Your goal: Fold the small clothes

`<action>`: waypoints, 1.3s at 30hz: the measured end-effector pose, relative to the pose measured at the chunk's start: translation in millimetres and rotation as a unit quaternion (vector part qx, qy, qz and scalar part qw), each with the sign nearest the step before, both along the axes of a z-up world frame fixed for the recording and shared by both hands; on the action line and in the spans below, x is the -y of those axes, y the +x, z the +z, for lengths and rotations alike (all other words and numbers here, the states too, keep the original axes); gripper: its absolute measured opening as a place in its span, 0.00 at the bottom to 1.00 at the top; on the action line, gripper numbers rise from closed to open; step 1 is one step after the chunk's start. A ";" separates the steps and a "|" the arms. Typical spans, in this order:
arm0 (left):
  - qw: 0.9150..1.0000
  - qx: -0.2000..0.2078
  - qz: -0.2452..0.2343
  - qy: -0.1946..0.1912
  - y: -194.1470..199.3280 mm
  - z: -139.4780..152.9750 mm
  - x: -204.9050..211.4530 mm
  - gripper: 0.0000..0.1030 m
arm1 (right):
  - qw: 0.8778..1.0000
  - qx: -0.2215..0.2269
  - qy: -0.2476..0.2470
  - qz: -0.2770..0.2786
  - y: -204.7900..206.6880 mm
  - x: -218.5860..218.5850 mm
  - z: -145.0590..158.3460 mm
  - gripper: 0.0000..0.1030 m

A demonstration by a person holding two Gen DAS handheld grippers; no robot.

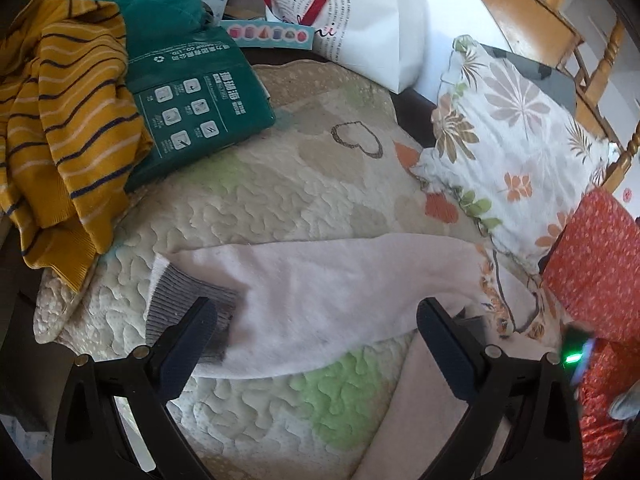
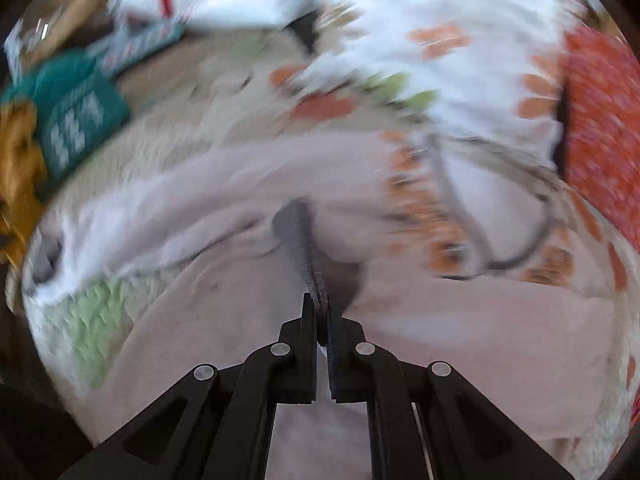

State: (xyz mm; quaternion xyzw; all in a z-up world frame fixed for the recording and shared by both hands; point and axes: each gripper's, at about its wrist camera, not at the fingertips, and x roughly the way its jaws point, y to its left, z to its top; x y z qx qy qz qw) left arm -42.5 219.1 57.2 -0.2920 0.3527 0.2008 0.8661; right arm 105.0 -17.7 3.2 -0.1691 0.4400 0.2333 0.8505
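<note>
Between the wide-apart jaws of the left gripper (image 1: 316, 332) lies a pink sleeve (image 1: 320, 280) of the garment, spread flat on the quilt (image 1: 280, 184), its grey cuff (image 1: 192, 300) just beyond the left jaw and nothing clamped. Only this view is sharp: beyond the jaws sit a green pack (image 1: 192, 92), a striped yellow top (image 1: 64, 120), a white bag (image 1: 360, 12) and a floral pillow (image 1: 520, 128). Blurred, the right wrist view alone shows the right gripper (image 2: 318, 304), jaws together, pinching a dark ribbed edge (image 2: 296, 232) of the pink garment (image 2: 460, 320), which fills the space ahead.
</note>
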 end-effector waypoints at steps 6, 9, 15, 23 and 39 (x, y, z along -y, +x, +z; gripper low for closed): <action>1.000 0.005 0.003 -0.019 -0.8 -0.2 -5.8 0.97 | 1.000 -0.023 -0.001 -0.016 5.0 -13.8 -19.6 0.05; 1.000 0.008 0.008 -0.014 -1.3 1.5 -8.5 0.97 | 1.000 -0.021 0.009 -0.019 10.0 -20.2 -9.9 0.05; 0.999 0.004 0.046 -0.014 -7.7 -0.2 -27.9 0.97 | 0.997 -0.066 0.004 0.038 1.4 -56.2 -25.5 0.26; 0.987 0.002 0.162 0.025 -50.3 9.4 -77.9 0.97 | 0.991 -0.084 0.076 0.074 -32.4 -67.9 -6.2 0.36; 0.934 0.045 0.354 0.038 -150.3 21.0 -142.4 0.97 | 0.962 -0.113 0.112 0.220 -131.4 -230.6 -14.6 0.63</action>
